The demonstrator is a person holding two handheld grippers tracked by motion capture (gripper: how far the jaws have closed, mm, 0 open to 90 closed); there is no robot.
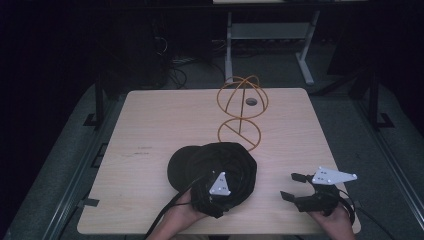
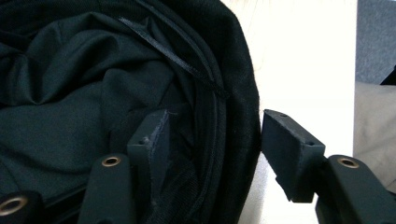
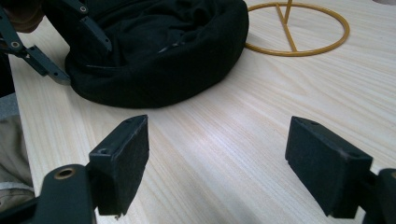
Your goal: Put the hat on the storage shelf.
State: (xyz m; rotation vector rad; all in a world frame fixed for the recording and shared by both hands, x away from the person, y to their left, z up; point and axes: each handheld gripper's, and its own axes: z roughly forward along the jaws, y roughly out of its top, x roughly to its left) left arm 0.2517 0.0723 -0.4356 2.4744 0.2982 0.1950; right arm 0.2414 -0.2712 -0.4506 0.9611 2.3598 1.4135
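From above we look forward and down on the whole desk [image 1: 150,120]. Riding our left gripper [image 2: 212,140], we sit hard against the black hat [image 2: 70,93]. Our right gripper [image 3: 217,158] view looks low across the desk, sharing that hat ahead.

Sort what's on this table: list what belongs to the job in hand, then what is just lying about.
In the job:
black cap, rim between the jaws of the left gripper
right gripper, open, waiting beside it

Lying about:
yellow wire stand
table
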